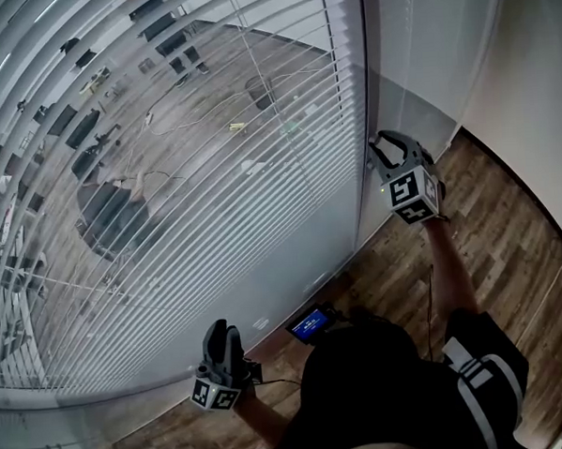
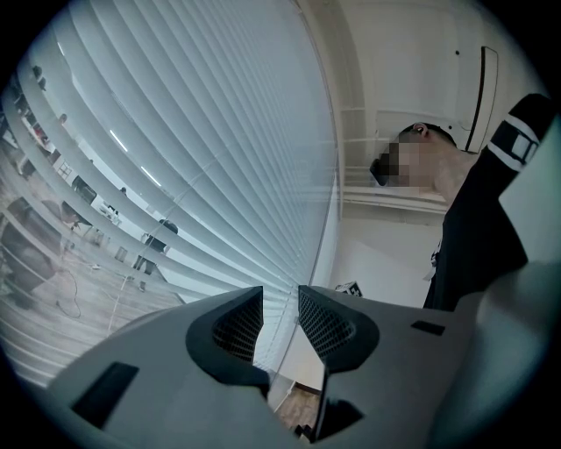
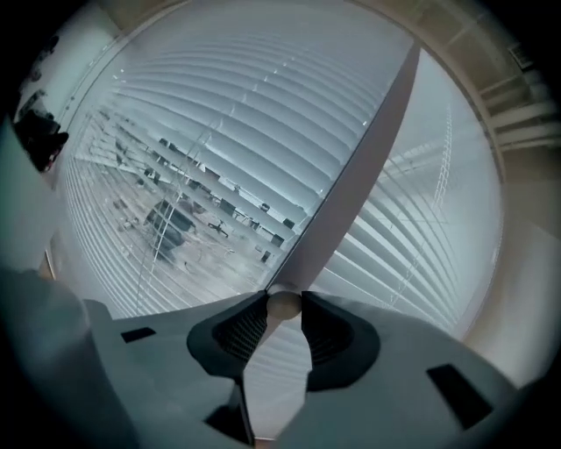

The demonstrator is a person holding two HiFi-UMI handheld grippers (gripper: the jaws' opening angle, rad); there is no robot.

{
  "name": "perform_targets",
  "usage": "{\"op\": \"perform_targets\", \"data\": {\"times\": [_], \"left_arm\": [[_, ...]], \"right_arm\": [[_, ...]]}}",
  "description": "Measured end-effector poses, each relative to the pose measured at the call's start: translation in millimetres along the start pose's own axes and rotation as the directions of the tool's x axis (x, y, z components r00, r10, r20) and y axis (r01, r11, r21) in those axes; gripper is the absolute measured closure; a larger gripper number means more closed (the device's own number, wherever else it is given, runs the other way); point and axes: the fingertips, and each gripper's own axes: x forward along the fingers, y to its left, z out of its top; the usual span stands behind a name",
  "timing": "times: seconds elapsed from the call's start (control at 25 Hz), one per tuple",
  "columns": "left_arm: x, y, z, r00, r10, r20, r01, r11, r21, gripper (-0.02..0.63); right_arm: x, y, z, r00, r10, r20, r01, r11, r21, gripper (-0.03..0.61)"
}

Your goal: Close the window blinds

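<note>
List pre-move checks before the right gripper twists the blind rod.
1. Right gripper clamped on rod: ok, the jaws press on its round tip.
2. Left gripper empty: ok, jaws apart with nothing between them.
3. Slats closed: not ok, the room beyond shows through.
4. Left gripper clear of the slats: cannot tell, it sits low near their bottom edge.
5. Twist direction that shuts the slats: cannot tell.
</note>
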Motion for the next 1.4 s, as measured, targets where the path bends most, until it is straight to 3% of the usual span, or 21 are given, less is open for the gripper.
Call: {"op": "perform_targets", "data": {"times": [0.12, 0.24, 0.32, 0.4, 0.52, 0.6, 0.68, 0.84, 0.92, 1.12, 1.2, 1.28, 1.4], "left_arm": [[0, 1, -1, 1.0, 0.004, 0.001, -0.004, 1.0, -0.002, 0.483], [-1, 1, 0, 1.0, 0.003, 0.004, -0.003, 1.0, -0.002, 0.483], [-1, 1, 0, 1.0, 0.002, 0.004, -0.002, 1.0, 0.0, 0.483], [0, 1, 0, 1.0, 0.003, 0.006, -0.003, 1.0, 0.001, 0.483], [0, 1, 1, 1.0, 0.003, 0.006, -0.003, 1.0, 0.001, 0.482], [0, 1, 0, 1.0, 0.002, 0.003, -0.002, 1.0, 0.001, 0.483], [1, 1, -1, 1.0, 0.002, -0.001, -0.002, 1.0, 0.001, 0.483], [1, 1, 0, 1.0, 0.003, -0.004, -0.003, 1.0, 0.001, 0.483], [2, 3, -1, 1.0, 0.005, -0.006, -0.005, 1.0, 0.001, 0.482], [4, 2, -3, 1.0, 0.004, -0.008, -0.004, 1.0, 0.001, 0.482], [3, 2, -2, 1.0, 0.005, -0.008, -0.005, 1.0, 0.001, 0.483], [1, 3, -1, 1.0, 0.009, -0.007, -0.009, 1.0, 0.001, 0.482], [-1, 4, 1, 1.0, 0.014, -0.007, -0.014, 1.0, -0.001, 0.482]], "right_arm": [[1, 0, -2, 0.999, 0.051, -0.012, -0.049, 0.992, 0.115, 0.449], [2, -2, -4, 0.993, 0.116, 0.008, -0.114, 0.951, 0.286, 0.449], [2, -3, -6, 0.986, 0.165, 0.035, -0.165, 0.893, 0.42, 0.449], [4, -4, -9, 0.975, 0.211, 0.068, -0.214, 0.813, 0.542, 0.449], [4, -5, -10, 0.959, 0.254, 0.127, -0.273, 0.7, 0.66, 0.449], [5, -5, -10, 0.955, 0.255, 0.153, -0.29, 0.68, 0.673, 0.449], [5, -4, -9, 0.959, 0.234, 0.162, -0.283, 0.73, 0.622, 0.449], [0, -2, -5, 0.987, 0.128, 0.101, -0.156, 0.923, 0.352, 0.38], [-1, -3, -5, 0.995, 0.069, 0.073, -0.084, 0.97, 0.227, 0.371], [2, 0, -3, 0.999, 0.014, 0.036, -0.015, 1.0, 0.024, 0.376], [2, 1, -4, 1.0, 0.005, 0.018, -0.005, 1.0, -0.004, 0.448], [1, 1, -3, 1.0, 0.012, 0.008, -0.012, 1.0, 0.02, 0.449], [1, 2, -4, 0.998, 0.06, -0.001, -0.059, 0.987, 0.148, 0.449]]}}
